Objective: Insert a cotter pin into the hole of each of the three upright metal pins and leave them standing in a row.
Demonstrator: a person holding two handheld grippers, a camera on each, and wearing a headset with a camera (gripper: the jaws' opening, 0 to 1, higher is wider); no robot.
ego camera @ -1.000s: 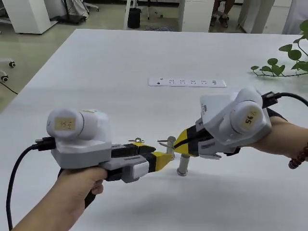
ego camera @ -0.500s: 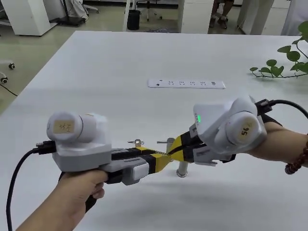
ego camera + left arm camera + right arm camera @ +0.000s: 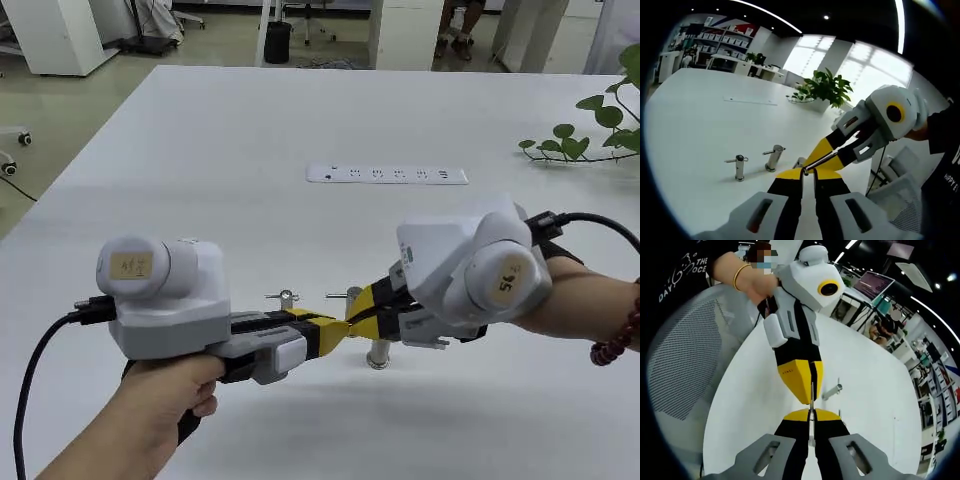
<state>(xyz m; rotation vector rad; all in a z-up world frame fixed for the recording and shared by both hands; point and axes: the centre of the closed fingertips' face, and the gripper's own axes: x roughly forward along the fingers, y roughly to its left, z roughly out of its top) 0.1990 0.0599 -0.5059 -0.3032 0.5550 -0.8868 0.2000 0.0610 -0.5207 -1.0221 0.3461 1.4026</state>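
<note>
The loose cotter pin (image 3: pixel 821 161) is a thin metal sliver hanging in the air above the table (image 3: pixel 250 150), stretched between the two claws. In the right gripper view it runs straight up from the right claw (image 3: pixel 811 415) to the tips of the left claw (image 3: pixel 809 392). The left claw (image 3: pixel 807 172) is pinched narrow on one end. The right claw (image 3: pixel 829 154) is closed just as tight on the other end, so each grips the same cotter pin. In the head view their yellow tips meet point to point, low over the table and a little right of centre.

Just beyond the tips stand the metal pins, upright on the table. The left pin (image 3: pixel 740 167) and the middle pin (image 3: pixel 773 158) each carry a cotter pin through the head, sticking out sideways. The right pin (image 3: pixel 799 162) is partly hidden behind the left claw (its head cannot be made out). In the head view the left pin (image 3: pixel 287 297) and the middle pin (image 3: pixel 352 294) stand on the far side of the claws. The right pin (image 3: pixel 378 351) stands nearer, under the right gripper's body.

A hand (image 3: pixel 165 385) grips the left gripper's handle at the near left edge. Further off, a white power strip (image 3: pixel 387 173) lies flat mid-table, and a trailing green plant (image 3: pixel 590 140) sits at the far right edge.
</note>
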